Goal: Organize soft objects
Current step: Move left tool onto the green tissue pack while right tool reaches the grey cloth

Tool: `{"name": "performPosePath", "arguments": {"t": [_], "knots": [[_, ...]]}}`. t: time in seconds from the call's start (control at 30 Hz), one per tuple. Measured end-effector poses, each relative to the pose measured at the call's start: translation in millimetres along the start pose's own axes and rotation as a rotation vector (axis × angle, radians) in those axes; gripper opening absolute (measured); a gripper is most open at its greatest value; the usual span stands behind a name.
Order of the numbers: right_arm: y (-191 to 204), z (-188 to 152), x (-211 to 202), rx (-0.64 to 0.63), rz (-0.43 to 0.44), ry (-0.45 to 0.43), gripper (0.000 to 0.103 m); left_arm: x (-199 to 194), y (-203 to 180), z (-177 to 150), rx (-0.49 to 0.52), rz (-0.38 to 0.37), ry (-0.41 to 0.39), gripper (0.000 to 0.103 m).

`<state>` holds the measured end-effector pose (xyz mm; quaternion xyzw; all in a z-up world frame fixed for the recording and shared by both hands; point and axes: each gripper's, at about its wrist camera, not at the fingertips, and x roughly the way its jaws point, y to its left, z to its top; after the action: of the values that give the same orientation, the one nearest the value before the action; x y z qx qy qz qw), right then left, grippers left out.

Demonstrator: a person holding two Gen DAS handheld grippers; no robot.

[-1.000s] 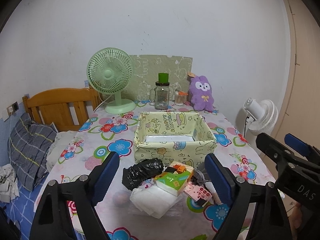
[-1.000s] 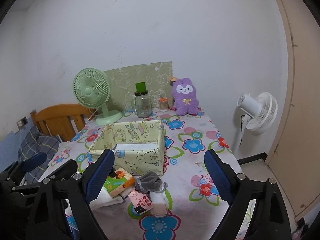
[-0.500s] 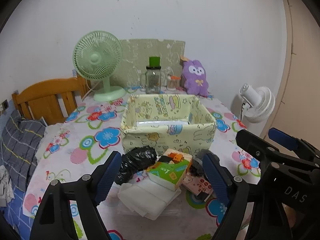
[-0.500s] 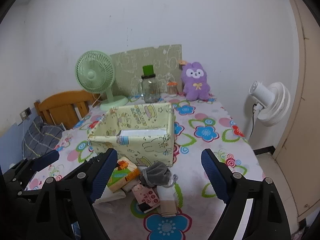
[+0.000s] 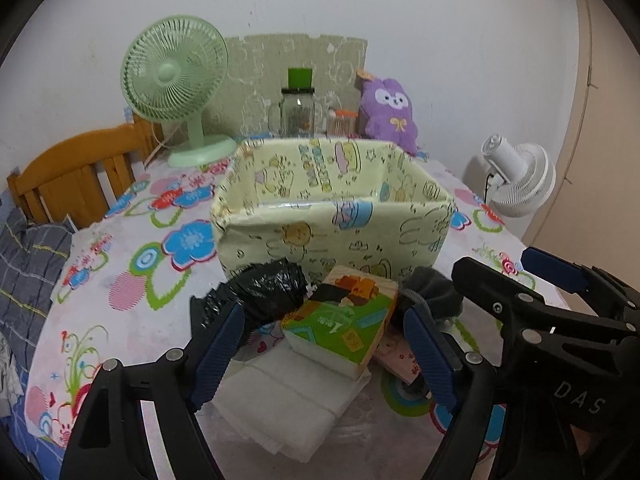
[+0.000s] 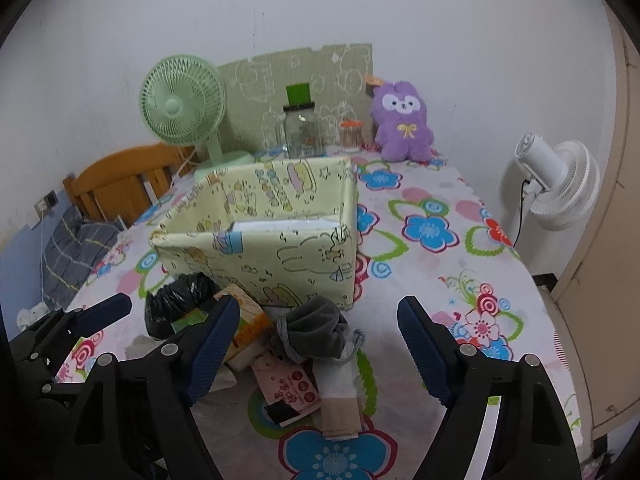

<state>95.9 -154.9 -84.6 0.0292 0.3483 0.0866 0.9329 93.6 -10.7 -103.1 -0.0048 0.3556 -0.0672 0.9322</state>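
while both jaws have just been closing, left hand-held gripper (image 5: 324, 344) and right hand-held gripper (image 6: 318, 344) gape wide, holding nothing.

The table (image 6: 432, 184) is covered with a thin cloth printed with flowers; it looks matt. The storage box (image 5: 332, 220) seems to be of soft printed fabric, a little wrinkled. The black bag (image 5: 272, 292) is crumpled plastic film and glossy. The grey pouch (image 6: 316, 330) is of soft, velvety cloth with a cord. The tissue pack (image 5: 344, 320) has a shiny printed wrapper. The white folded pad (image 5: 288, 400) looks like soft, quilted paper. Both fans are of smooth plastic, the jar (image 6: 302, 130) is clear glass, the purple toy (image 6: 404, 124) is plush, and the headboard (image 5: 76, 176) is varnished wood.
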Motion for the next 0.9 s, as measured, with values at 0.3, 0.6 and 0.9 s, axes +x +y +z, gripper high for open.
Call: {"name": "performPosePath", "arguments": {"t": [0.3,0.6,0.9], "knots": [[-4.5,-3.5,29.9,0.022,0.024,0.073,0.083,24.0,-0.1,-1.1,-0.002,-0.047,0.059,0.078],[-4.3,-4.6,51.1,0.029,0.038,0.128,0.083,39.7,-0.1,-3.2,0.005,-0.061,0.089,0.065],[0.3,-5.0,69.2,0.044,0.043,0.164,0.081,41.6,-0.7,-3.5,0.023,-0.05,0.089,0.063]]}}
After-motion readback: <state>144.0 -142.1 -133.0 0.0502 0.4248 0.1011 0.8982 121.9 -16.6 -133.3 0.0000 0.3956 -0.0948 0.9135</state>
